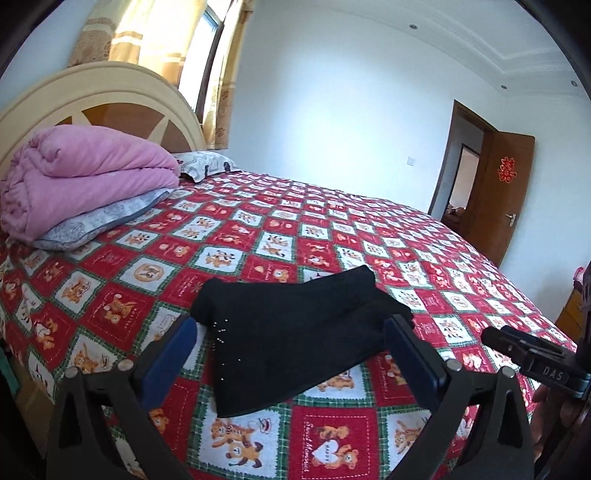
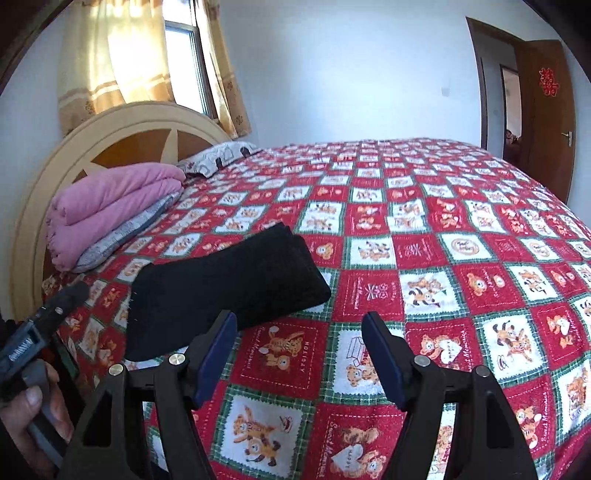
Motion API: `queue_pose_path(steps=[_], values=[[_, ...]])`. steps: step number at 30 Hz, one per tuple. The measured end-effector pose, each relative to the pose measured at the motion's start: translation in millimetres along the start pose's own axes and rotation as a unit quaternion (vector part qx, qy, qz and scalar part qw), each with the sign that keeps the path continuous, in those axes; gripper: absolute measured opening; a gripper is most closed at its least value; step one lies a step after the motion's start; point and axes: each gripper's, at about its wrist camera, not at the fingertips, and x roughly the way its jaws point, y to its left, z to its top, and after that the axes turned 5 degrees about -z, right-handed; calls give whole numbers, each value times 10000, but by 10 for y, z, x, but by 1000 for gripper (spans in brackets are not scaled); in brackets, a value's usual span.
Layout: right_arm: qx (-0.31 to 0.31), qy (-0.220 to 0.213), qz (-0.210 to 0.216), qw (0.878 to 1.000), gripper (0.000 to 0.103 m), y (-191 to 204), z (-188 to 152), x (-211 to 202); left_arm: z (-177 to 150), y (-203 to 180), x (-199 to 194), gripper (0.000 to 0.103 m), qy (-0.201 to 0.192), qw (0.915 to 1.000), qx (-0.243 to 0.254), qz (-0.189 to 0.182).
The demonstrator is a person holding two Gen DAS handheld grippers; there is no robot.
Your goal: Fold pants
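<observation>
Bedroom with plain white walls (image 1: 332,92) and a stepped white ceiling (image 1: 461,33) set with small recessed lights. Double bed fills most of both views, covered by a red, white and green patchwork bedspread (image 2: 424,240) printed with cartoon bears and small lettering. Cream arched headboard (image 1: 99,92) with brown wood inlay stands at the far left end. Window (image 2: 186,59) behind the headboard, hung with sunlit yellow curtains (image 2: 110,55) banded in tan. Brown wooden door (image 1: 506,192) stands open at the far right, bearing a red paper decoration (image 1: 508,170) and a metal lever handle; a further room shows through the doorway. Folded pink quilt (image 1: 85,173) sits on a grey patterned pillow (image 1: 99,218) against the headboard; a second white patterned pillow (image 1: 207,164) lies just beyond it. Black pants (image 1: 295,332), folded into a compact thick bundle, lie on the bedspread near the front edge of the bed, a row of tiny light specks along one side. Left gripper (image 1: 291,358) hovers over the near end of the pants, jaws spread wide with blue pads on either side, gripping nothing. Right gripper (image 2: 299,354) hovers over bare bedspread just right of the pants, jaws likewise wide apart and empty. White wall switch plate (image 1: 410,160) on the far wall.
</observation>
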Motion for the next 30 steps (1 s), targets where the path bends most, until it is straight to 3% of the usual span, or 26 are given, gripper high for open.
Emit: queue_pose_path(steps=[30], values=[[-262,-454,13,9986,71,159,21,-466,37,-226,-142,103,-169,9989,424,136]])
